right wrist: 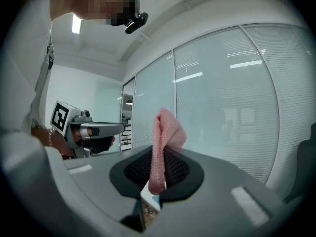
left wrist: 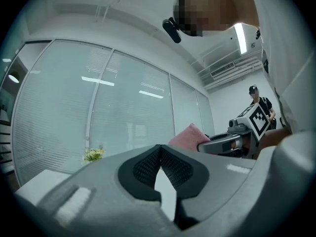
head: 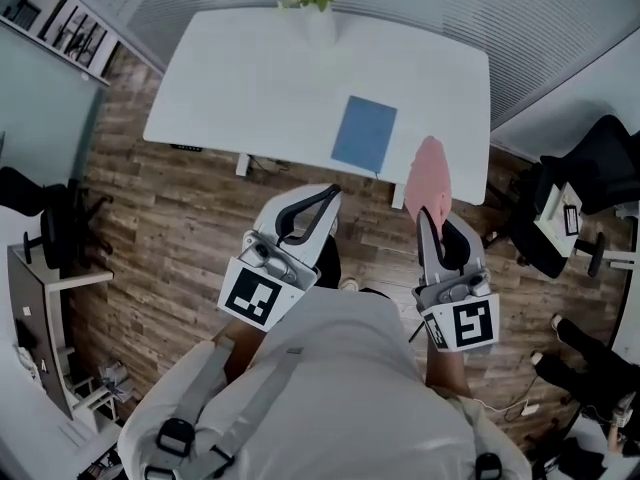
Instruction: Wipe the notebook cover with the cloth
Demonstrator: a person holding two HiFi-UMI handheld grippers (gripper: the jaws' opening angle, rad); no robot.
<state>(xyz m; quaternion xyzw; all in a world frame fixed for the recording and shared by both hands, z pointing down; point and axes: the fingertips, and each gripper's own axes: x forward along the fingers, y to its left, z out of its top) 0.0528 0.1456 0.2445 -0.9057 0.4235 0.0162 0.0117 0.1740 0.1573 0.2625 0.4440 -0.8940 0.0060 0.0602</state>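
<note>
A white shirt (head: 350, 368) is worn, crossed by grey straps (head: 262, 383) with black buckles (head: 175, 435). Ahead of the shirt, the left gripper (head: 330, 192) and the right gripper (head: 428, 218) are built in grey with black ribbed pads (left wrist: 143, 168). Each is fitted with a white cube printed with black square markers: the left cube (head: 258, 296) and the right cube (head: 470, 324).

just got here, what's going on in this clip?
A person stands back from the white table, a gripper in each hand. The right gripper is shut on the pink cloth, held in the air. The left gripper is shut and empty. The blue notebook lies on the table, untouched.
</note>
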